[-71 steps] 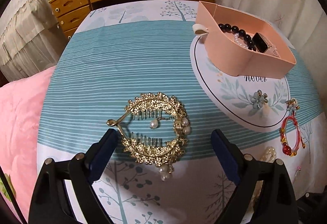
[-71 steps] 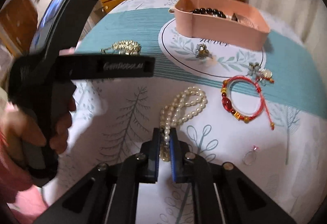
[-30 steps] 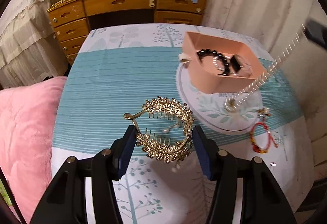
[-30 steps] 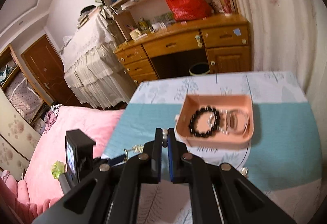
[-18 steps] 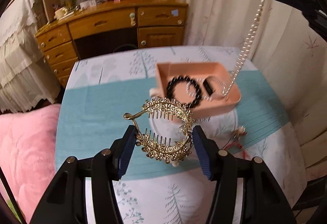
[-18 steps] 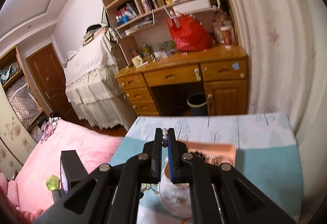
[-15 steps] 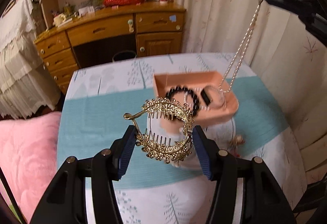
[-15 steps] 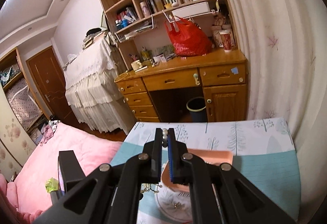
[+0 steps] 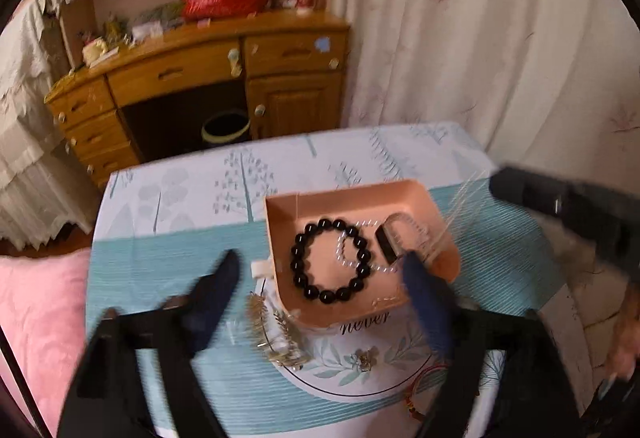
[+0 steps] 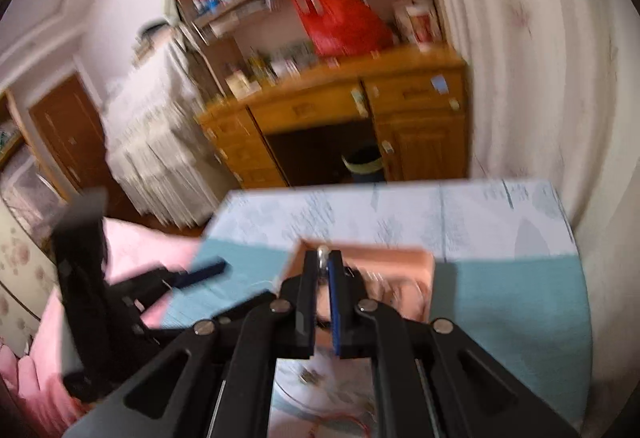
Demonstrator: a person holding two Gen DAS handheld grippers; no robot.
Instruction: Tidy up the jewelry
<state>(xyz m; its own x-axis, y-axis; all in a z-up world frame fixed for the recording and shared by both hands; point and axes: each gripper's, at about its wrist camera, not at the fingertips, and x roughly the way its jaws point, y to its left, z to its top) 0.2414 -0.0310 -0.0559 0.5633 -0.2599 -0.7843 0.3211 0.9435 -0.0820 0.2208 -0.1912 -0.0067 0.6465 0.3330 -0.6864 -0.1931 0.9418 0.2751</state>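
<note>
A pink tray [image 9: 280,238] on the table holds a black bead bracelet [image 9: 331,260] and a watch [image 9: 390,245]. My left gripper [image 9: 320,286] is open and empty above the tray's near side. The gold hair comb [image 9: 276,334] lies blurred on the cloth just in front of the tray. My right gripper [image 10: 322,262] is shut on the pearl necklace [image 10: 322,250], over the pink tray [image 10: 420,258]. In the left wrist view the necklace [image 9: 460,214] hangs blurred into the tray's right end.
A flower brooch [image 9: 364,358] and a red bracelet [image 9: 420,394] lie on the round white mat [image 9: 332,390] near the table's front. A wooden desk [image 9: 200,78] and curtains stand behind the table. A pink bed [image 9: 36,318] is at the left.
My left gripper has opened and the gold comb has dropped to the table beside the tray. My right gripper has come down low over the tray with the pearl necklace.
</note>
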